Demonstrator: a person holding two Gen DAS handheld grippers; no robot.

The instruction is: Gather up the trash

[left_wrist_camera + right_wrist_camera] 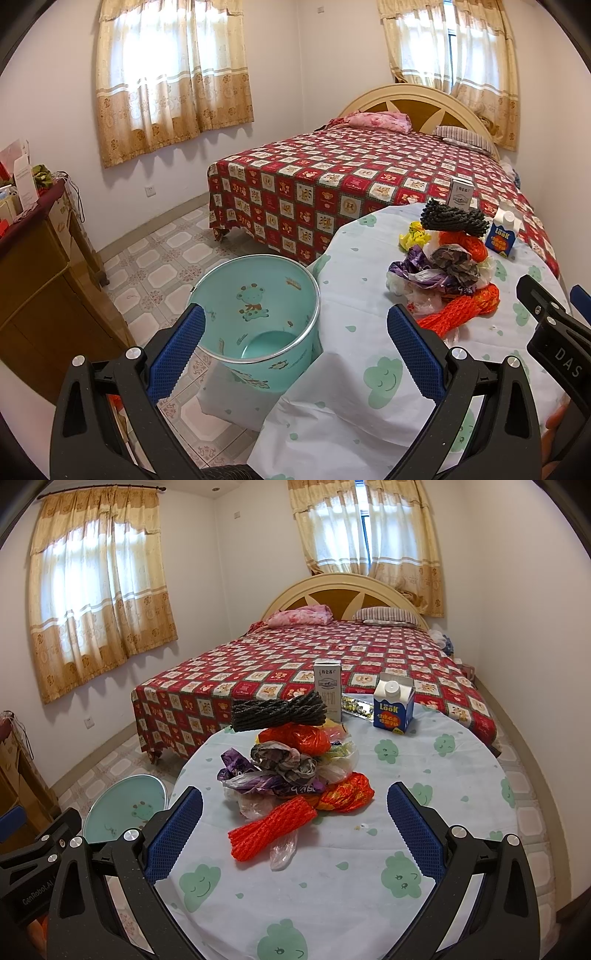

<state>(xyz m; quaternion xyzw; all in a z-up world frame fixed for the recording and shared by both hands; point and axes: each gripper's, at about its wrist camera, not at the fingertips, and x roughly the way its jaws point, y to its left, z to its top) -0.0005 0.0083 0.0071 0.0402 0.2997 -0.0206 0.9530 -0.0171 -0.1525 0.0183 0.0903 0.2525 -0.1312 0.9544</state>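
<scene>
Overhead, both hand-held grippers gape above cloud-print tablecloth (443,775) beside bed (295,664)

Left wrist view: looks forward along own fingers from near-left edge of round table with cloud-print cloth (354,317), angled down; mint-green plastic bin with giraffe print (258,314) on floor just beside table, close below.

Right wrist view: looks from table's near edge across tabletop (424,775), level, facing far bed with red checked cover (295,657).

Shared: heap of crumpled plastic bags and orange netting (450,273) (291,775), bin, bed, curtained windows.
</scene>
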